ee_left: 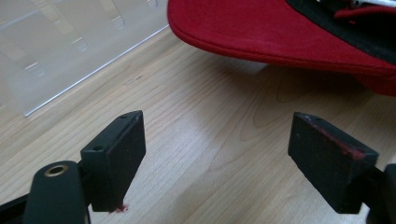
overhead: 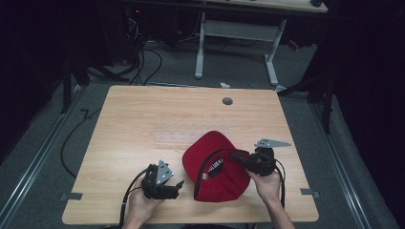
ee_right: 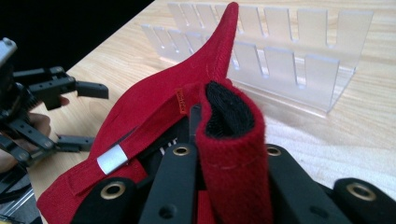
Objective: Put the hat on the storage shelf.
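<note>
My right gripper [ee_right: 205,140] clenches the red cap's [overhead: 216,167] strap above the table [overhead: 143,124]; its view reveals a clear slotted rack [ee_right: 299,60] behind. My left gripper [overhead: 165,183] gapes empty, bare wood between its jaws.

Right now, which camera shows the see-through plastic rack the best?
The right gripper view: the clear rack stands there with its rows of slots plain, behind the red cap. The left gripper view catches a blurry corner. In the high view it is a faint patch on the table.
</note>
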### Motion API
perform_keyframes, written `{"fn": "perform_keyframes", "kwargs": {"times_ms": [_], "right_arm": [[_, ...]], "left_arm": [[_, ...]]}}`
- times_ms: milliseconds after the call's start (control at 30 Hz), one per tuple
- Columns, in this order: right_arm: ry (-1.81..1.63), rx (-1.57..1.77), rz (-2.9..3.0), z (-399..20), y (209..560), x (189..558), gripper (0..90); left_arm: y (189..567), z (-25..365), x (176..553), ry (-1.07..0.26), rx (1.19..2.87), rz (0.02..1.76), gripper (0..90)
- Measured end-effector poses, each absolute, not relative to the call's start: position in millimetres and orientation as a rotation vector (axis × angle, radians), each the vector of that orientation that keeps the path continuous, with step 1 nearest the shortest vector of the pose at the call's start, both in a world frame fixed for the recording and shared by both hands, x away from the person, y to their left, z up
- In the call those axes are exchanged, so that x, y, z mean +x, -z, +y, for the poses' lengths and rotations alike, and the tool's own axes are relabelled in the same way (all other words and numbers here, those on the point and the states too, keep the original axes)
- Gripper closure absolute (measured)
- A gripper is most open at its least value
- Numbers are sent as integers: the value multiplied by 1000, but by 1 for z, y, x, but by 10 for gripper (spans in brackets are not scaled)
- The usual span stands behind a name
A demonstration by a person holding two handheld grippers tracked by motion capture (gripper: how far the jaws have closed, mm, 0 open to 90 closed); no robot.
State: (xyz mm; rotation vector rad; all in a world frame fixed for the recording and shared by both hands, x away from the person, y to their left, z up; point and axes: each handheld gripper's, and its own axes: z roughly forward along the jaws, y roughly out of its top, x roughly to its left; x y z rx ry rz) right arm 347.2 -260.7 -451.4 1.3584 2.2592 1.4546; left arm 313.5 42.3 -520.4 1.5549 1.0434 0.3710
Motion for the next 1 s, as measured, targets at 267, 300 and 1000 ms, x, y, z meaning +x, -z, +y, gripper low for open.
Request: {"fn": "perform_keyframes", "kwargs": {"times_ms": [267, 300, 1000], "right_arm": [[-1478, 1361, 2252, -254, 440, 354, 835], [-1481, 1370, 2250, -252, 438, 355, 835], [-1352, 1382, 2280, -241, 434, 357, 833]], "left_arm": [[518, 30, 315, -349, 1555, 1019, 184], [516, 25, 314, -351, 1562, 1007, 181], [492, 23, 306, -426, 1513, 925, 183]]}}
